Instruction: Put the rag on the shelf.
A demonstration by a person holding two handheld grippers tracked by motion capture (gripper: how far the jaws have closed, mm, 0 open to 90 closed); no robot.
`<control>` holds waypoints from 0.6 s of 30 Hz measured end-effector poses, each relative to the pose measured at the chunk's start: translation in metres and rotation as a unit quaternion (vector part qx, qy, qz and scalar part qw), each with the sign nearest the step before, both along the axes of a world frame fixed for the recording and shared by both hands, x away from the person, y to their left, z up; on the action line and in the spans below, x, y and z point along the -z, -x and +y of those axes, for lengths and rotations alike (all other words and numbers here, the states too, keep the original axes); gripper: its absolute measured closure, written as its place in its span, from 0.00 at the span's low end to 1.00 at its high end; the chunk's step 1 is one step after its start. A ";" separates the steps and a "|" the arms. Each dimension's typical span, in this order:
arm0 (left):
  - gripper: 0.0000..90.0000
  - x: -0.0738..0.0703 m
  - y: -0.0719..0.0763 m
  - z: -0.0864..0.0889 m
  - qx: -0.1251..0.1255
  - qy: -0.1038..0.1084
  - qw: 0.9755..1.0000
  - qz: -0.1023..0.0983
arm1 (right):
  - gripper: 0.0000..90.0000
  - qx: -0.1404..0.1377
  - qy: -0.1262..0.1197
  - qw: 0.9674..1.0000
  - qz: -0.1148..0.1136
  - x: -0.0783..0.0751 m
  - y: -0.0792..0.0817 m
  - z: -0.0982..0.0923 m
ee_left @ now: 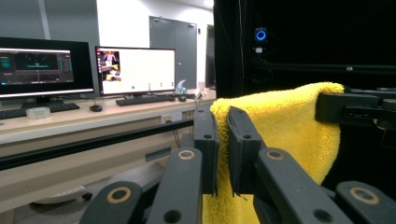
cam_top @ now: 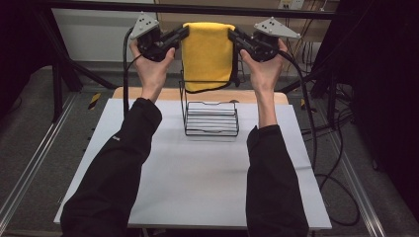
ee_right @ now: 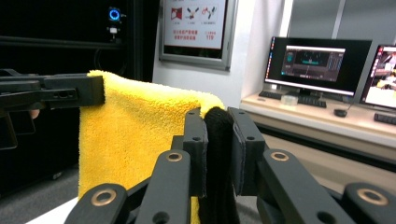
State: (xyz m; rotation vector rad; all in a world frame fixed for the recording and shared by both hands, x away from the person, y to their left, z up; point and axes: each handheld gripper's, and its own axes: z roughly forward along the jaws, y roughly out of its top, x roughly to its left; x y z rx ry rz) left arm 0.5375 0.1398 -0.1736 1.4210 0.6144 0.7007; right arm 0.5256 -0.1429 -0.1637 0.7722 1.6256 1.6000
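Both grippers — the left gripper (cam_top: 184, 32) and the right gripper (cam_top: 232, 34) — pinched the top corners of the yellow towel (cam_top: 207, 54), holding it stretched above the wire rack (cam_top: 211, 118) on the table (cam_top: 207, 187); the next move, likely draping it over the rack's top bar, called for level, matched lowering.

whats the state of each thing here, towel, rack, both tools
yellow towel: folded over, hanging in the air above the rack, held by its two top corners
wire rack: upright on the white table, nothing draped on it yet
left tool: shut on the towel's left top corner
right tool: shut on the towel's right top corner
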 end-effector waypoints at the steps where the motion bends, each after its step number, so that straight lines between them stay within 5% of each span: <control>1: 0.93 0.001 0.000 0.000 0.001 -0.004 1.000 0.000 | 0.88 0.000 0.000 1.000 0.003 0.004 0.000 -0.001; 18: 0.93 0.035 -0.004 -0.009 0.009 -0.034 0.999 0.022 | 0.88 -0.003 0.011 0.999 0.041 0.041 -0.002 -0.012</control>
